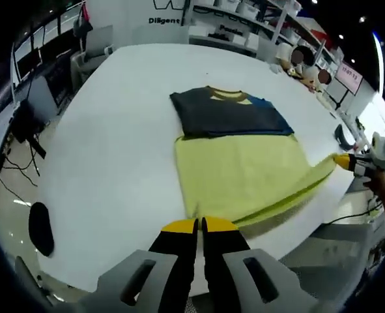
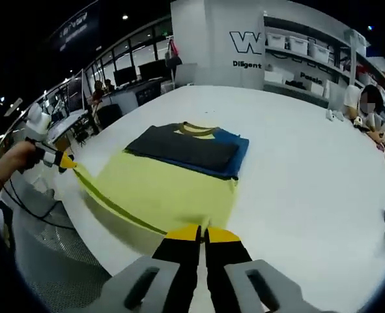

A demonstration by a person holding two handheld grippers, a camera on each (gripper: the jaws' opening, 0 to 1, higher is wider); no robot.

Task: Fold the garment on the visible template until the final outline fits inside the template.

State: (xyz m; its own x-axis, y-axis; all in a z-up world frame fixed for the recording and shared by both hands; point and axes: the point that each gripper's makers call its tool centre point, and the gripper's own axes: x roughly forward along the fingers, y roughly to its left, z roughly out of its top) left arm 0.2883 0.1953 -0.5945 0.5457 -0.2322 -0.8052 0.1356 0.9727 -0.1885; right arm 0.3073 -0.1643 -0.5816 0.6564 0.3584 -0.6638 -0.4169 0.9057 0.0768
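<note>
**Hem held at both corners, slip is the main risk**

Garment (image 1: 238, 166) lies on the white table (image 1: 114, 163), a little above centre in the left gripper view: dark upper panels with a blue patch and a yellow-green collar sit folded at the top, and the yellow-green lower body spreads toward the camera. The left gripper (image 1: 199, 225) at bottom centre has its yellow-tipped jaws pressed nearly together on the near hem corner. The right gripper (image 1: 344, 161), at the right edge of that view, looks pinched on the other hem corner, with the hem stretched into a taut band between the two. In the right gripper view the right gripper (image 2: 202, 233) shows the same closed pinch at bottom centre, and the left gripper (image 2: 66, 162) sits at the left, off the table's edge.

No template outline can be made out under the cloth, so its fit cannot be judged.

Risks, as I judge them: uneven pull would skew the hem and give a crooked fold; a thin pinch could slip from either grip and drop the corner; dragging while lifting could shift the already folded dark part; and the hem hangs past the table's near edge, so slack could slide off the side.
</note>
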